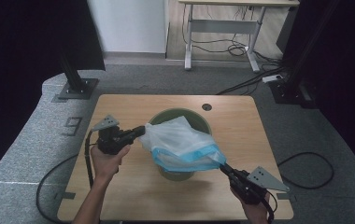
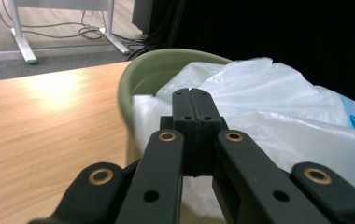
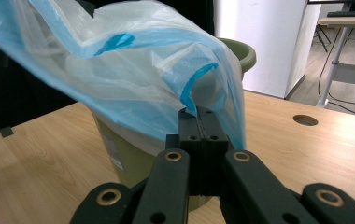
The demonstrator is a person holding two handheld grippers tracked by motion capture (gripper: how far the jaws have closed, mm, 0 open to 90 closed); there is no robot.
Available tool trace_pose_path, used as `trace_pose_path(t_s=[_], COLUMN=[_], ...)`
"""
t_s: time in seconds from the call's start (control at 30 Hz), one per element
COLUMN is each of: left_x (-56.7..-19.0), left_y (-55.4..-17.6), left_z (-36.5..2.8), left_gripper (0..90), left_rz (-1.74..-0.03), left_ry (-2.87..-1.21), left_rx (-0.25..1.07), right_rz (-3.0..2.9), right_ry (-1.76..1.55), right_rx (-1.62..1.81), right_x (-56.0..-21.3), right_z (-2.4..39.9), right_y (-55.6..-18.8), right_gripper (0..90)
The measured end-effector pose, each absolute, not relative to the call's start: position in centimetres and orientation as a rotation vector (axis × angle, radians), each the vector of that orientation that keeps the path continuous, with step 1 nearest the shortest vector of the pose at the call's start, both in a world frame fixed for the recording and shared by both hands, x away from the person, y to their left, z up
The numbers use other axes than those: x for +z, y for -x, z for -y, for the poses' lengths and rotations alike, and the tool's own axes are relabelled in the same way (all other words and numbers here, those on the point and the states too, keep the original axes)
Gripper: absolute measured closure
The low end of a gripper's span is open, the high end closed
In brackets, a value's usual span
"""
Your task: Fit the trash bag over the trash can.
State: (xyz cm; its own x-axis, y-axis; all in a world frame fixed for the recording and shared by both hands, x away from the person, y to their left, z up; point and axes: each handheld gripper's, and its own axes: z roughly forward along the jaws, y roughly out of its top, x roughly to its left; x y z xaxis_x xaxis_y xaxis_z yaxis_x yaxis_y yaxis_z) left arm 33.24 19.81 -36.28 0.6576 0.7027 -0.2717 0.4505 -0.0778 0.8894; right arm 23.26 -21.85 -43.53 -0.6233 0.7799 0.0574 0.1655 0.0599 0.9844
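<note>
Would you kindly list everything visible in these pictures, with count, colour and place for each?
plastic bag: one, translucent white with a blue edge, stretched over the bin between the two grippers.
bin: one, olive green, upright at the middle of the table, partly covered by the bag.
table: one, light wood with a round cable hole near its far edge, on grey carpet.
desk: one, white legs, at the back of the room with cables beneath.
black stands: two, at the table's far left and far right.
left gripper: one, black, jaws shut on the bag's left edge.
right gripper: one, black, jaws shut on the bag's blue corner.
forearms: two, entering from the bottom.
</note>
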Motion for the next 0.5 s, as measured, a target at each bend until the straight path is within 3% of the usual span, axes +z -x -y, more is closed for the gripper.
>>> trace_pose_path(t_s=[0.37,0.5], left_x=[-37.3,-36.4], left_y=[-31.8,-31.4], left_z=[-21.5,-21.0], left_gripper=[89.9,82.3], left_rz=[-0.902,-0.85], left_ry=[-1.729,-1.741], left_rx=[0.255,0.248], right_rz=[-1.892,-1.899], right_ry=[-0.842,-0.811], right_rx=[1.54,1.512], right_x=[-43.5,-43.1], right_z=[21.2,20.7], right_y=[-22.3,-22.1], right_gripper=[88.8,88.8])
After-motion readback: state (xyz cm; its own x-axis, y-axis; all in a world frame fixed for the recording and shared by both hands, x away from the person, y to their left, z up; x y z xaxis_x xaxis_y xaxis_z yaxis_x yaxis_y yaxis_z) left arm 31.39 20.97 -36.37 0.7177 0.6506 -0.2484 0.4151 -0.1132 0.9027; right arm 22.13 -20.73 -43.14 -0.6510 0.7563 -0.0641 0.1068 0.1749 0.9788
